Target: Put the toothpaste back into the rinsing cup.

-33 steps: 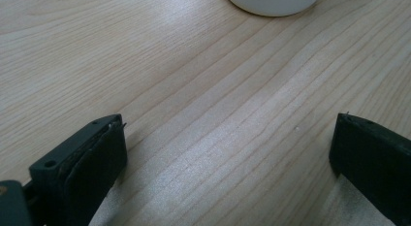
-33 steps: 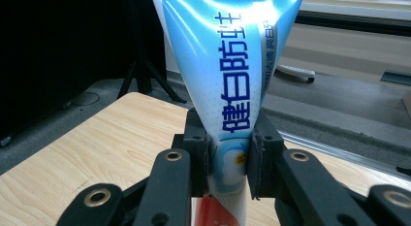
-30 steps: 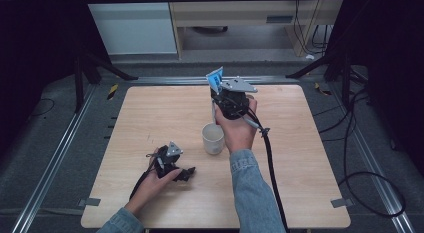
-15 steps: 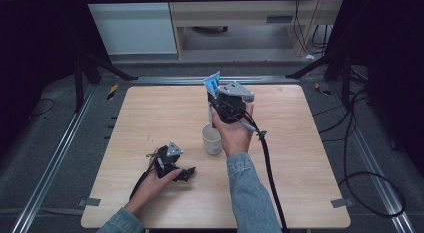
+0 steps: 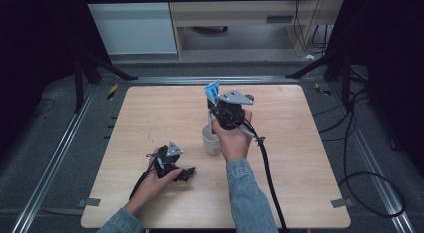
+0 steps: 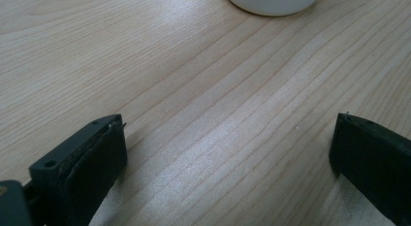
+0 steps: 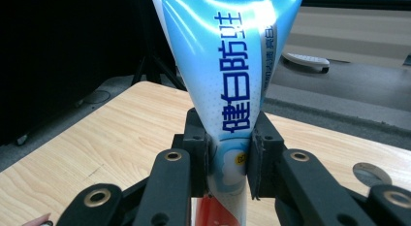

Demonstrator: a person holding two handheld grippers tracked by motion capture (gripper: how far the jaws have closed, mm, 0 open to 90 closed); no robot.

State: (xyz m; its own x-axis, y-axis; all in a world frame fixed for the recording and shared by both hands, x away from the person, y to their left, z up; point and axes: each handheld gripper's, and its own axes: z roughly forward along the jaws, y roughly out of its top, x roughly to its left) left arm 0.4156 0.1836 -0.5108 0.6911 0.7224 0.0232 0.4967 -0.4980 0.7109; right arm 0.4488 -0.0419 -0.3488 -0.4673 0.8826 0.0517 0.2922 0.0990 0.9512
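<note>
A blue-and-white toothpaste tube (image 7: 232, 85) stands upright between the jaws of my right gripper (image 7: 228, 158), which is shut on its lower part. In the high view the right gripper (image 5: 216, 109) hovers just above a white cup (image 5: 211, 142) at the table's middle. The tube's blue end (image 5: 212, 91) points up and its lower end hangs at the cup's rim. My left gripper (image 5: 188, 172) lies on the wooden table (image 5: 150, 118) in front and to the left of the cup. In the left gripper view its jaws (image 6: 228, 153) are wide apart with bare wood between them, and the cup's base (image 6: 271, 0) is ahead.
A thick black cable (image 5: 267, 168) trails from the right gripper toward the table's front edge. Metal rails (image 5: 60, 148) run along both sides of the table. Cabinets (image 5: 135, 28) and loose cables (image 5: 365, 183) lie on the floor beyond.
My right gripper has carried the tube a little nearer and to the left, so it now hangs over the cup. The left gripper has stayed put.
</note>
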